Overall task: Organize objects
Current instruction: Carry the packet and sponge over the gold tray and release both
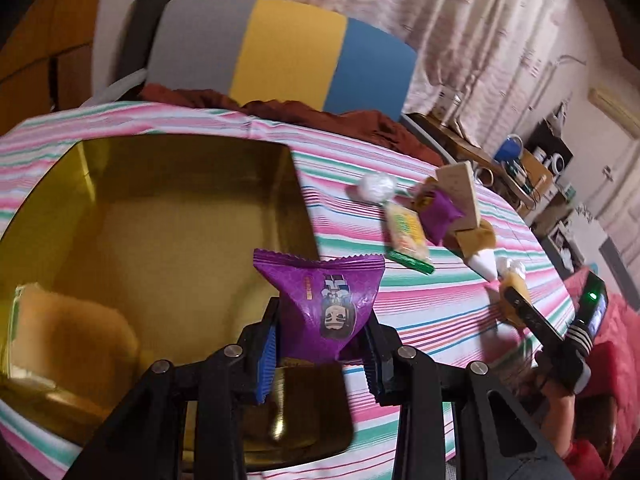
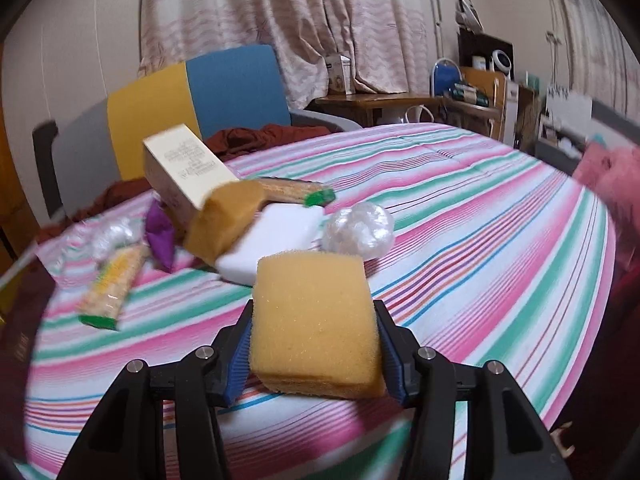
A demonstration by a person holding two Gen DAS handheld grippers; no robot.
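1. The left tongs (image 1: 320, 344) pinch a purple snack packet (image 1: 326, 300) by its lower end. It looks light, crinkly and slippery, so a grip across the sealed edge seems safest.
2. The packet hangs over the near rim of the gold tin (image 1: 160, 208), which lies at 10 o'clock on the striped worktop (image 1: 460, 308).
3. The right tongs (image 2: 316, 344) squeeze a yellow sponge (image 2: 316, 320) by its sides; it is soft and probably springy.
4. The remaining pile (image 2: 224, 216) lies beyond at 11 o'clock.

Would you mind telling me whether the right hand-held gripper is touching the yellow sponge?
Touching. The right wrist view shows the right hand-held gripper with both blue pads pressed against the sides of the yellow sponge, holding it above the striped tablecloth.
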